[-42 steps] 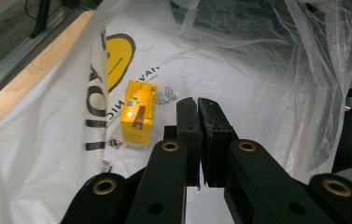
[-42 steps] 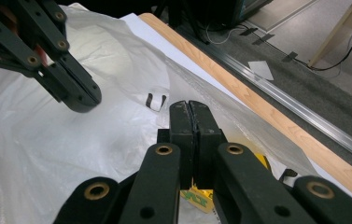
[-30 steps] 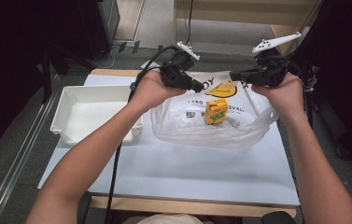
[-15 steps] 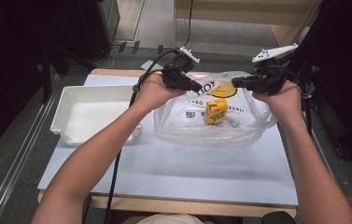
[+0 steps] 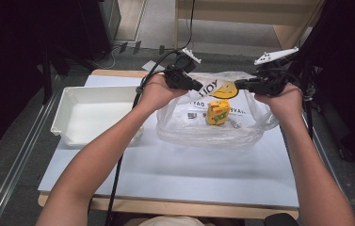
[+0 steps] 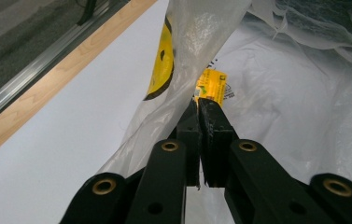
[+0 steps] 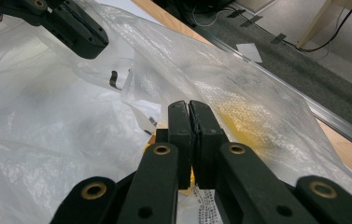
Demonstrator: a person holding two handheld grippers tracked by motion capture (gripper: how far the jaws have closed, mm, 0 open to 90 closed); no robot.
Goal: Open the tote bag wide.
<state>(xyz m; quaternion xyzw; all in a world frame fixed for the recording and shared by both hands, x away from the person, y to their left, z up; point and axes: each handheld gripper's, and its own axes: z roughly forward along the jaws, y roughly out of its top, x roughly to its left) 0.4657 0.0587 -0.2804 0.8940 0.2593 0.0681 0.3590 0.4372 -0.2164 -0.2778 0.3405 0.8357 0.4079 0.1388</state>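
Both hands have come down a little. Left tool [image 5: 198, 87] and right tool [image 5: 238, 84] each pinch the clear bag [image 5: 189, 127] on the bench [image 5: 203, 165], yellow box [image 5: 217, 112] inside.

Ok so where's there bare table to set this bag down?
The near half of the table, between the plastic bag and the front edge, is bare apart from the forearms. The white tray takes the left side; the bag crowds the far middle.
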